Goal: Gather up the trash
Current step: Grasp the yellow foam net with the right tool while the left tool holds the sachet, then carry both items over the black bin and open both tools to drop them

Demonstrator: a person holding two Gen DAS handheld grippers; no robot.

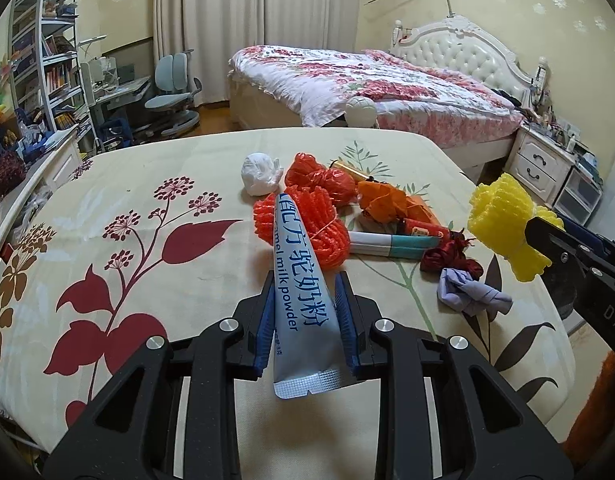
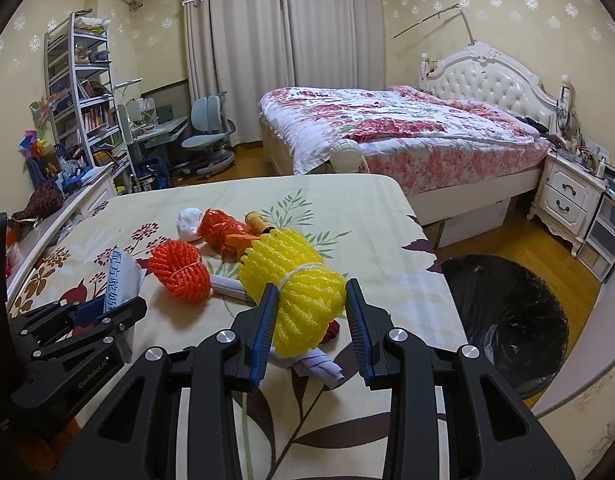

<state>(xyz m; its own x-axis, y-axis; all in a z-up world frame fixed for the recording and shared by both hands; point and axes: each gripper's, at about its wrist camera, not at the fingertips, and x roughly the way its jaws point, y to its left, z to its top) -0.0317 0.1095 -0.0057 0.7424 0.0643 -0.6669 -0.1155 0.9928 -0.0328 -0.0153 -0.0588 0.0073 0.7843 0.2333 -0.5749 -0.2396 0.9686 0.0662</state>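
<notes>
Both grippers, left gripper [image 1: 303,320] and right gripper [image 2: 311,330]: matte black plastic linkage arms with cutout slots, silver round pivot screws, ribbed blue finger pads [image 2: 263,332], white "GenRobot.AI" lettering on left's side.

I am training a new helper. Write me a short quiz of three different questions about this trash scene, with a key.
1. True or false: the left gripper grips a silver-blue milk powder sachet.
2. The right gripper holds a foam net of which colour? A red, B yellow, C white
3. Fill in: the black-lined trash bin stands on the ____.

Key: 1 true; 2 B, the yellow foam net; 3 floor.
</notes>
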